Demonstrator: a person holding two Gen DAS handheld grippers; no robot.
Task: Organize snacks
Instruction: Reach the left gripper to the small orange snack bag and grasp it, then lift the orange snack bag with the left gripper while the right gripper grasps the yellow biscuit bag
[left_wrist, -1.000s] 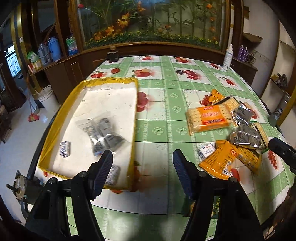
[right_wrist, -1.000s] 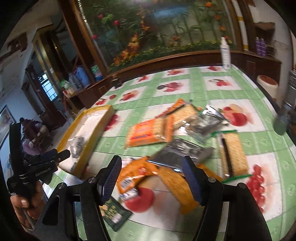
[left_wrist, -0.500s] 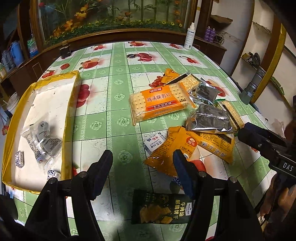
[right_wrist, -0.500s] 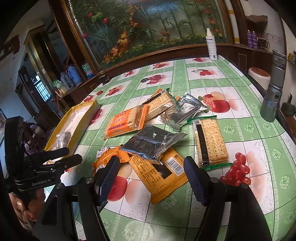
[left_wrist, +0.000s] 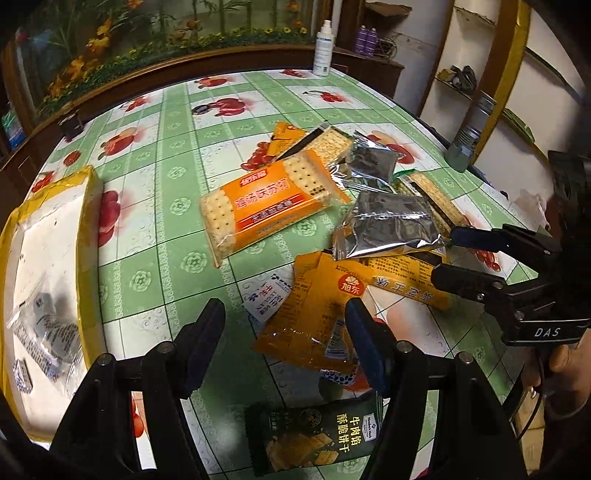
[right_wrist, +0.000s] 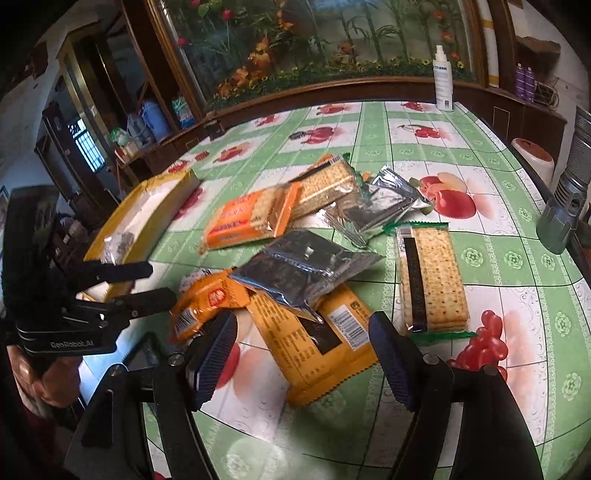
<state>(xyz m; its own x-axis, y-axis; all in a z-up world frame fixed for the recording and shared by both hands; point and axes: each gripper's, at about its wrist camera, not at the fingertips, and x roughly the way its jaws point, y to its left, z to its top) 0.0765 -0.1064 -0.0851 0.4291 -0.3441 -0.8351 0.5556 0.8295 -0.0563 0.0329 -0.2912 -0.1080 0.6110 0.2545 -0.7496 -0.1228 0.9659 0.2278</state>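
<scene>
At far left my yellow tray (left_wrist: 86, 236) waits for sorted snacks; my left gripper (left_wrist: 284, 341) hangs empty and wide over an orange packet (left_wrist: 310, 325); rightward, my right gripper (right_wrist: 303, 354), jaws opening and clasping nothing, straddles another orange pack (right_wrist: 321, 354).

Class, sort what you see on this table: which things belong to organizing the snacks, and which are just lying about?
Belongs to the job:
- orange cracker pack
- silver foil packet
- orange wrapper
- dark green biscuit pack
- clear cracker pack
- yellow tray

Just lying about:
- white spray bottle
- grey flashlight
- purple bottles
</scene>
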